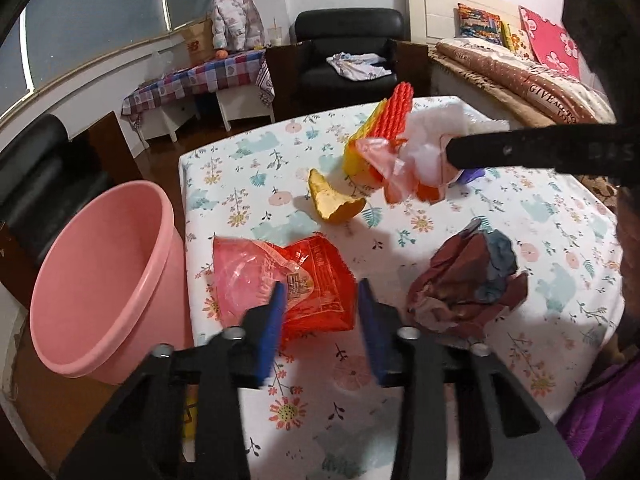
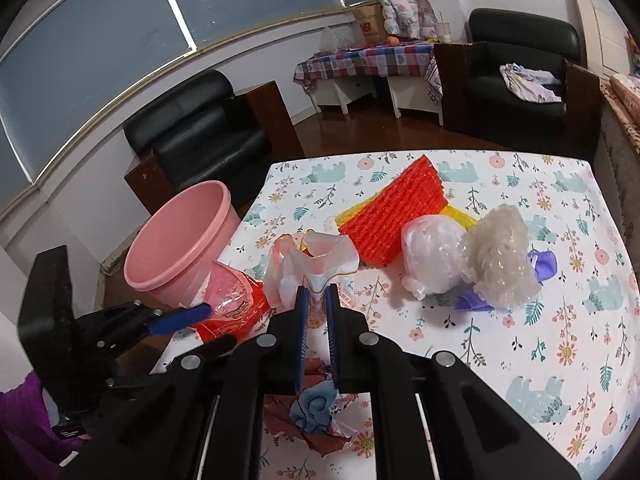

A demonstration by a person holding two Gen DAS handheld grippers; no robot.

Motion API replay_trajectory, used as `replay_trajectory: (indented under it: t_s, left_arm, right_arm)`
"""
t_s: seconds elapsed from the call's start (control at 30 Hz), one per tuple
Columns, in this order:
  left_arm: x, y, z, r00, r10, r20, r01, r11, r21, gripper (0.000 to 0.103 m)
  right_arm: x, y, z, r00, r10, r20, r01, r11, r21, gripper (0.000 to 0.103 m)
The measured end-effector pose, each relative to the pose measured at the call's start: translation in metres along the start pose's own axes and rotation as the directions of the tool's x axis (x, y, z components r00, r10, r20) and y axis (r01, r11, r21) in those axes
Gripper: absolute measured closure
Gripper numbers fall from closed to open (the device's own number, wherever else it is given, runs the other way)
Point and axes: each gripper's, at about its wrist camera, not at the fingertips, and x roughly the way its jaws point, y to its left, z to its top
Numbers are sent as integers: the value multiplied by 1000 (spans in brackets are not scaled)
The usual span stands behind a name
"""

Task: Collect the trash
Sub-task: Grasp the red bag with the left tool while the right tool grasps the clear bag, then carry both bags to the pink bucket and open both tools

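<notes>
My left gripper (image 1: 322,300) hangs low over the near left part of the floral table (image 1: 440,360). Its blue pads stand apart on either side of a red plastic packet (image 1: 320,292), and I see no squeeze on it. From the right wrist view, one left blue finger (image 2: 188,316) reaches over the same red packet (image 2: 236,312). My right gripper (image 2: 317,292) is shut on a crumpled pink-white plastic bag (image 2: 316,260), lifted above the cloth. The pink bucket (image 1: 104,280) stands off the table's left edge.
On the cloth lie a crumpled maroon and blue paper wad (image 1: 468,280), an orange peel (image 1: 336,200), red and yellow foam netting (image 2: 392,216), a white bag (image 2: 432,256), bubble wrap (image 2: 500,256) and a purple scrap (image 2: 542,264). Black armchairs stand beyond.
</notes>
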Motion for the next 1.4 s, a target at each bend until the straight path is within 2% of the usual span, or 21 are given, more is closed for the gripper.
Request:
replay_trajectory:
  t_s: [0.07, 0.17, 0.4, 0.5, 0.63, 0.77, 0.83, 0.97, 1.2, 1.4]
  left_arm:
    - [2, 2, 0, 1000, -1, 0, 1, 1000, -14, 86]
    - [-3, 7, 2, 1000, -10, 26, 11, 999, -52, 95]
    - [-23, 28, 9, 994, -52, 94, 68, 982, -175, 99]
    - [-38, 47, 16, 986, -74, 147, 109, 962, -251, 100]
    - [-60, 73, 26, 976, -54, 210, 121, 939, -321, 101]
    - [-78, 101, 30, 967, 24, 252, 74, 924, -376, 101]
    - [-84, 117, 28, 964, 74, 255, 38, 911, -411, 101]
    - [-89, 138, 22, 961, 126, 248, 2, 889, -458, 101]
    - [-80, 160, 11, 959, 203, 198, -77, 857, -510, 101]
    - [-72, 176, 1, 962, 233, 141, -118, 824, -555, 101]
  right_arm:
    - [0, 1, 1, 1000, 0, 4, 0, 1000, -6, 94]
    - [0, 4, 3, 1000, 6, 9, -6, 1000, -9, 94]
    - [3, 20, 15, 999, 28, 19, -28, 999, -44, 94]
    - [5, 28, 23, 999, 43, 25, -42, 997, -63, 94]
    - [11, 47, 39, 996, 79, 34, -76, 993, -95, 94]
    - [25, 72, 56, 991, 132, 30, -127, 984, -126, 94]
    - [34, 85, 62, 988, 151, 25, -146, 979, -144, 94]
    - [61, 116, 73, 981, 194, -9, -192, 966, -175, 94]
    - [105, 153, 77, 977, 204, -68, -214, 953, -213, 94]
    - [129, 160, 74, 971, 218, -93, -233, 951, -202, 92]
